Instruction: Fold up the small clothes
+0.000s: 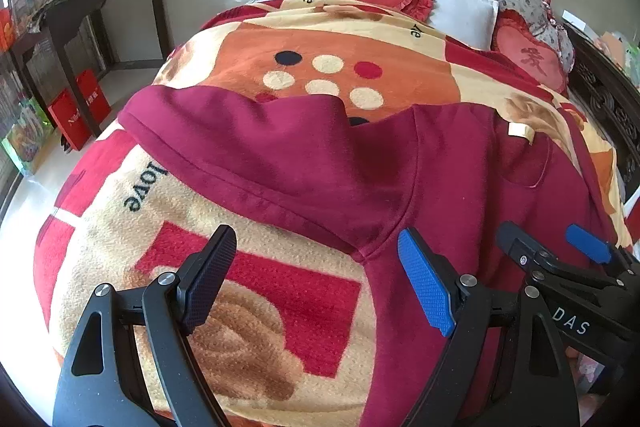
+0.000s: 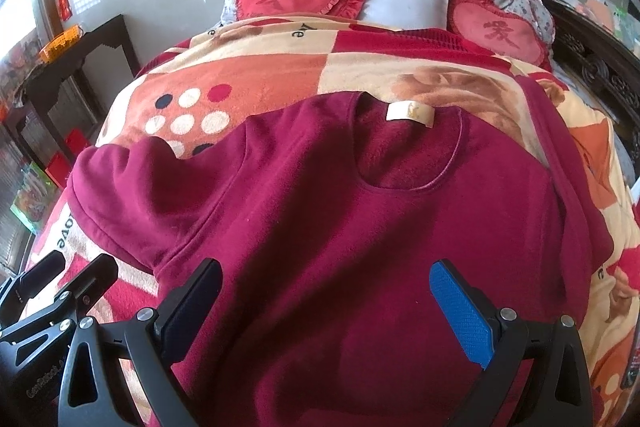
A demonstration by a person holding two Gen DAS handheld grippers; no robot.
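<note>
Cut off by the lower edge: hem of the shirt (image 2: 340, 287); hidden under shirt: part of the blanket (image 1: 280, 307); label (image 2: 410, 113) print too small to read.

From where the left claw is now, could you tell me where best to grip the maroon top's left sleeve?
Probably the cuff end of the left sleeve, which lies bunched and raised off the blanket, giving an edge to pinch. Come from the left side, over bare blanket. The left claw hangs open just short of the maroon top.
</note>
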